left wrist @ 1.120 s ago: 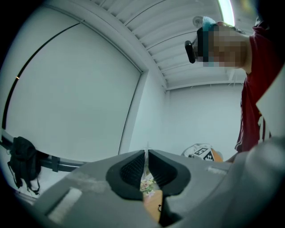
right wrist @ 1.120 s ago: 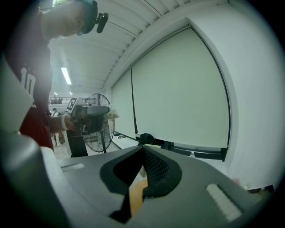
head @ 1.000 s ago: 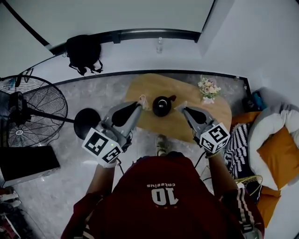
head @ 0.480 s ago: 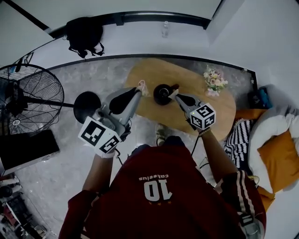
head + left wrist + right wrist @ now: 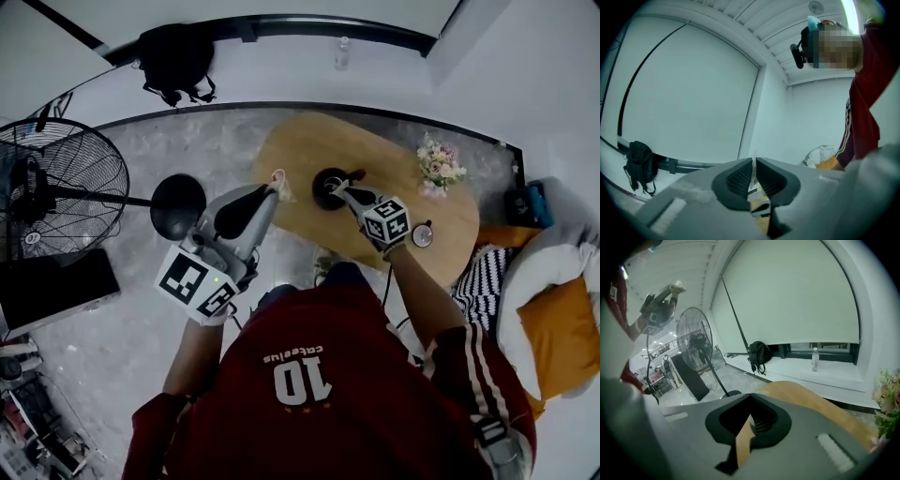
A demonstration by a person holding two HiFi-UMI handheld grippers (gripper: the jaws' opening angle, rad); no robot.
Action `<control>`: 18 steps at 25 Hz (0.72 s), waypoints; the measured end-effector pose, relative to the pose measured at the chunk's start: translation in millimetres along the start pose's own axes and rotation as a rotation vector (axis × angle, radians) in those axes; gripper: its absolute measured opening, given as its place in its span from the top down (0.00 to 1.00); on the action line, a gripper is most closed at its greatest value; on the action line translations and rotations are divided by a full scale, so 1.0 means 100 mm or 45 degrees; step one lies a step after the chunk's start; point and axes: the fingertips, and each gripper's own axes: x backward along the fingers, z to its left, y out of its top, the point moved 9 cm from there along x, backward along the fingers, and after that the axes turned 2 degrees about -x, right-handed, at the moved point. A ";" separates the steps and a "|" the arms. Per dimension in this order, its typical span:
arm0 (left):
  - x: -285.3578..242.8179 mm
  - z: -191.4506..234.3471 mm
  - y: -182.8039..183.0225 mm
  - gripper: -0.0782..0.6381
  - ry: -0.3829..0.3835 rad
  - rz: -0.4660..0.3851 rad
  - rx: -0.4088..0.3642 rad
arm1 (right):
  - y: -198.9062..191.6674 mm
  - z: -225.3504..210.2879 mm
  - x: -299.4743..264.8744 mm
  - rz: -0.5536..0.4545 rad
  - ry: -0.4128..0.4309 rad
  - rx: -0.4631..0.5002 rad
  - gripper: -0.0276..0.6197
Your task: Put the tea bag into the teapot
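Note:
A black teapot [image 5: 327, 187] stands without its lid on the oval wooden table [image 5: 300, 150]. My left gripper [image 5: 272, 190] is held up to the left of the pot, shut on a pale tea bag [image 5: 279, 181]. In the left gripper view the bag shows as a thin white strip [image 5: 752, 170] pinched between the pads of the left gripper [image 5: 753, 176]. My right gripper [image 5: 339, 190] is shut, with its tips at the pot's right side by the spout; whether they touch is unclear. The right gripper [image 5: 751, 416] has nothing between its jaws. A small round lid [image 5: 423, 233] lies on the table at the right.
A vase of flowers [image 5: 439, 167] stands at the table's far right. A standing fan [image 5: 56, 187] with a round base [image 5: 178, 206] is on the floor at the left. A backpack [image 5: 176, 61] and a bottle [image 5: 342, 54] sit on the window ledge. Cushions [image 5: 553, 319] lie at the right.
My right gripper has moved forward and left, from the table's near right up to the teapot, uncovering the lid. The left gripper has stayed raised with the tea bag.

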 end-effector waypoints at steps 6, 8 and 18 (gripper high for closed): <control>0.03 0.11 -0.02 0.85 0.052 0.003 0.013 | -0.04 -0.12 -0.34 0.079 0.010 -0.023 0.95; 0.02 0.12 -0.02 0.85 0.058 0.008 0.017 | -0.05 -0.17 -0.41 0.097 0.000 -0.043 0.95; 0.01 0.20 -0.01 0.85 0.079 0.016 0.035 | -0.05 -0.25 -0.55 0.116 -0.021 -0.059 0.95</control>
